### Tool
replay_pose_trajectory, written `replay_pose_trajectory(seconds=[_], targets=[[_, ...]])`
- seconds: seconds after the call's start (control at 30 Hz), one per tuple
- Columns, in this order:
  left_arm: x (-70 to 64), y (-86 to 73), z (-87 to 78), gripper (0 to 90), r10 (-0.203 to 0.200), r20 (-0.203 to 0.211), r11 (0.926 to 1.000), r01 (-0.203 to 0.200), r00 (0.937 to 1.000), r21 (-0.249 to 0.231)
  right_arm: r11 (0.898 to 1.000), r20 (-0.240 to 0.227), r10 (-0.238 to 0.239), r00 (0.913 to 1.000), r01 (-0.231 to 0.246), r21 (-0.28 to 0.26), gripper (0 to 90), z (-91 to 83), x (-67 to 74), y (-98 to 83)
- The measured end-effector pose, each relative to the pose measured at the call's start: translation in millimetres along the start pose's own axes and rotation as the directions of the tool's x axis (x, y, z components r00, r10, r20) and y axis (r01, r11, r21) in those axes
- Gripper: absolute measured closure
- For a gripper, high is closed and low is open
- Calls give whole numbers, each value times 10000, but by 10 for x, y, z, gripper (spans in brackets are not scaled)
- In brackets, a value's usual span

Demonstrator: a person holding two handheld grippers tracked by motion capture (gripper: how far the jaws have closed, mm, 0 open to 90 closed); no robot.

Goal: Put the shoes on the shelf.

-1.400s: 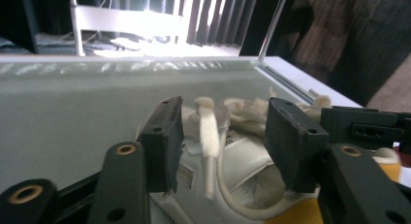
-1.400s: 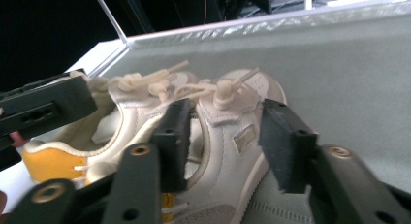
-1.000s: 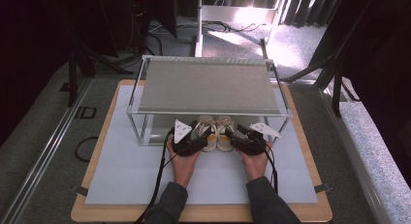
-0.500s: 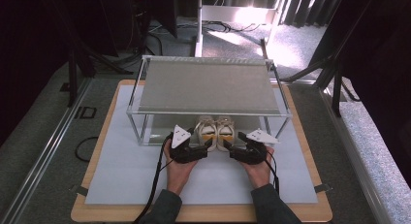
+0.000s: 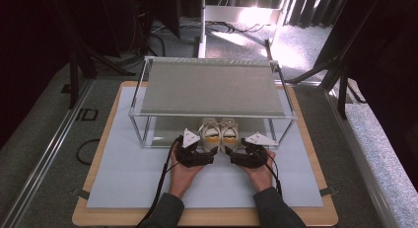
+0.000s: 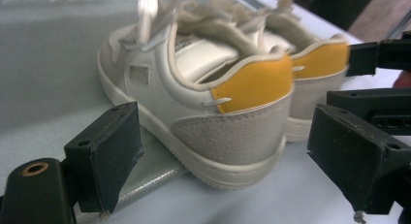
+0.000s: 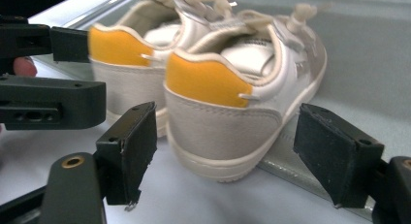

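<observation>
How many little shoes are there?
2. The left white sneaker with a yellow heel patch and the right white sneaker with a yellow heel patch stand side by side on the clear rack's lower shelf.

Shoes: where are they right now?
High view: the pair of shoes sits side by side at the front edge of the rack's lower shelf, heels toward the person.

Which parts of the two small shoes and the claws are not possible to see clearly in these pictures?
- Toes of the left shoe and right shoe: high view, hidden under the shelf top.
- Laces: left claw view, blurred and cut by the top edge.
- Left claw and right claw tips: high view, too small; whether they touch the heels is unclear.
- Small label on the shoe side: left claw view, blurred, unreadable.
</observation>
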State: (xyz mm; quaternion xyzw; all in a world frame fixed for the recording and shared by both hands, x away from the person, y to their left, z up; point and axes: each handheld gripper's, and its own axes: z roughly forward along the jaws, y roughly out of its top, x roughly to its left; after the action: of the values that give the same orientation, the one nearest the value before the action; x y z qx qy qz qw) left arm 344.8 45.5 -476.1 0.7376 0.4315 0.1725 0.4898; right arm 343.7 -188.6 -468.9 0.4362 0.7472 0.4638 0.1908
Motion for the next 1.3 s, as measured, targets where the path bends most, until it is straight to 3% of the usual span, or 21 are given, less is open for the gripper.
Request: replay_pose_trajectory(seconds=[0.13,0.17,0.4,0.57,0.67,1.03,1.3], targets=[[2,-1,91,107,-10,41,9989,8,10000,475,9999,-8,52,10000,-52,97,248,40,-18,-19],[-11,4,107,107,135,124,9983,-142,9998,563,9999,-25,96,10000,-96,105,258,44,-18,-22],[-29,23,126,143,28,23,9983,-30,10000,576,9998,-111,176,9998,-175,86,296,56,-18,-24],[-17,25,143,176,-9,-60,9965,14,10000,837,9995,-179,295,9994,-293,77,304,88,-16,-30],[-14,32,139,197,-27,-52,9963,31,10000,863,9995,-116,301,9995,-300,51,308,87,-6,-29],[-12,79,127,221,677,-128,9944,-664,9976,824,9995,-126,313,9994,-314,-79,312,93,-22,-16],[26,162,128,232,625,-101,9958,-617,9980,671,9993,-150,308,9994,-311,-229,315,102,-55,59]])
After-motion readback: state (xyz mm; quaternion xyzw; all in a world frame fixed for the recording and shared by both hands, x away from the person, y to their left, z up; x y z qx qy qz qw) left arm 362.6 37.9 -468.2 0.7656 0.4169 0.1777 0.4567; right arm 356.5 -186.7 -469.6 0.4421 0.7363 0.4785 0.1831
